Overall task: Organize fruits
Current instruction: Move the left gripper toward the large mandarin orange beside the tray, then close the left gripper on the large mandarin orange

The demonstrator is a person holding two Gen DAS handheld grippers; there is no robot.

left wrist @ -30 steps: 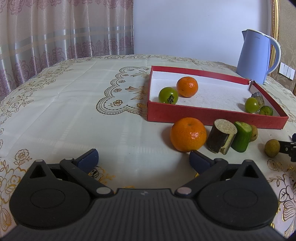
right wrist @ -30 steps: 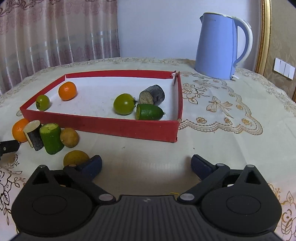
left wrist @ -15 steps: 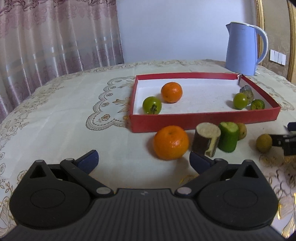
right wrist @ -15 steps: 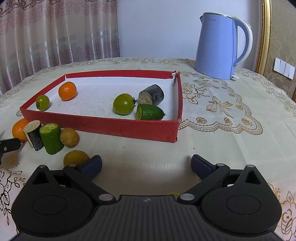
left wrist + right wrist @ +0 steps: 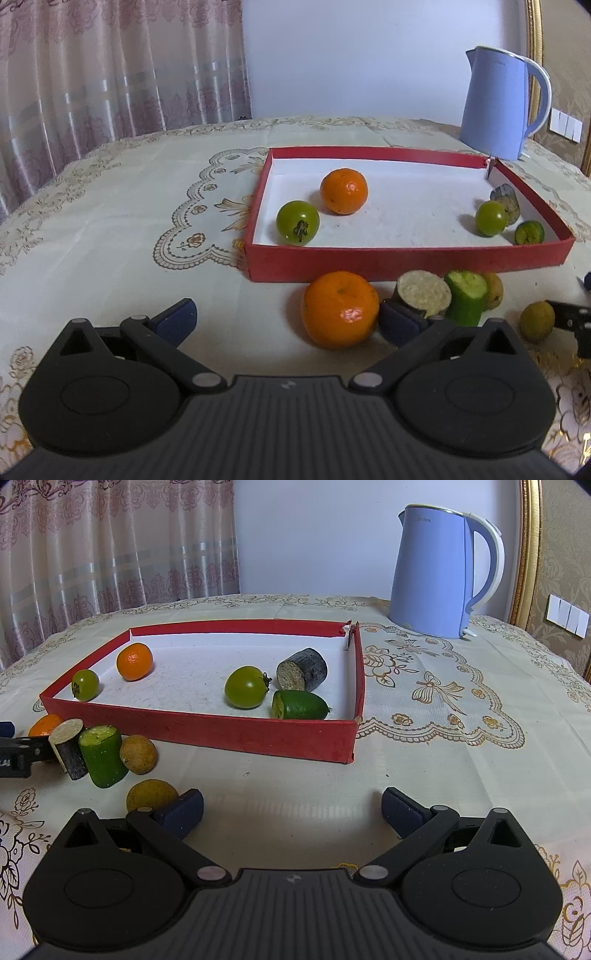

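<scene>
The left gripper (image 5: 284, 319) has its jaws wide apart, and the right gripper (image 5: 291, 812) too; both hold nothing. An orange mandarin (image 5: 340, 309), round and glossy with its stem up, lies on the surface just before the red tray (image 5: 406, 260). At its 3 o'clock a dark sugarcane piece (image 5: 424, 293) leans, cut face up, touching an upright cucumber piece (image 5: 466, 297). A blue kettle (image 5: 439, 572) stands behind the tray.

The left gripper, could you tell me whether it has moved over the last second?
Yes. The left gripper has swung rightward toward the orange in front of the red box; the orange now sits between its open fingers.
</scene>
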